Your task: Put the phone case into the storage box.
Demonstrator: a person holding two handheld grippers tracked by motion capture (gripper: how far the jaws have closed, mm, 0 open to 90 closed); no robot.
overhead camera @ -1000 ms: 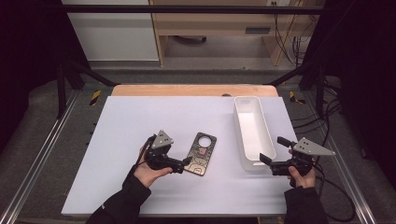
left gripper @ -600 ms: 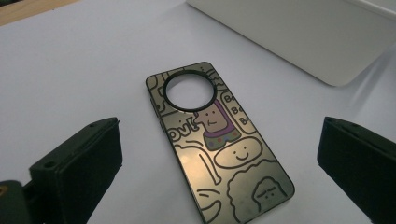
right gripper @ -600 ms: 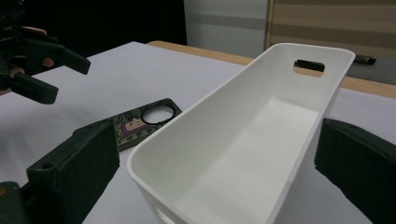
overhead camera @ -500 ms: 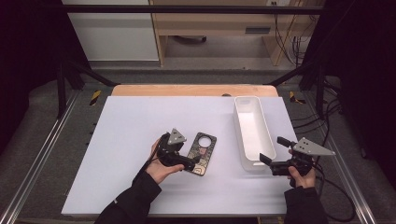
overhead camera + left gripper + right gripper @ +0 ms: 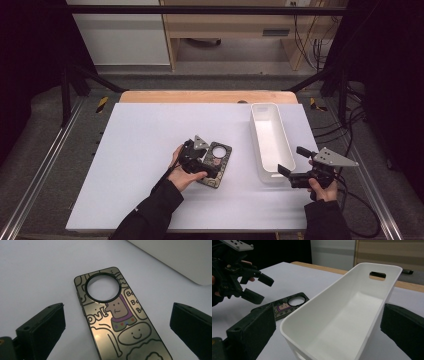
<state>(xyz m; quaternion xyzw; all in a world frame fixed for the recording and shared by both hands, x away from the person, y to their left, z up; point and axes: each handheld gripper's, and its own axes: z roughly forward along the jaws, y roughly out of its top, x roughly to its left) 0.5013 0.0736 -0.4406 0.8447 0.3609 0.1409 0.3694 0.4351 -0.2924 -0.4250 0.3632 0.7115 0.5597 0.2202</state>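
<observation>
A phone case [image 5: 220, 159] printed with cartoon figures lies flat on the white table, its round camera hole at the far end. My left gripper [image 5: 209, 167] hovers over the case's near end, open. In the left gripper view the case [image 5: 117, 322] runs between the spread jaws of the left gripper [image 5: 118, 315], untouched by either. A long white bin [image 5: 271, 140] stands to the right. My right gripper [image 5: 292, 161] is open at the bin's near end. The right gripper view has the bin [image 5: 342, 315] between its wide jaws, with the case [image 5: 287, 305] and left gripper [image 5: 260, 288] beyond.
The white table top [image 5: 140, 145] is bare to the left and front. A wooden strip [image 5: 205, 96] runs along its far edge. Metal frame rails [image 5: 45, 165] border the sides, and cables [image 5: 350, 125] lie right of the table.
My left gripper has moved to the right and now sits over the near end of the phone case. The right gripper and the bin have stayed put.
</observation>
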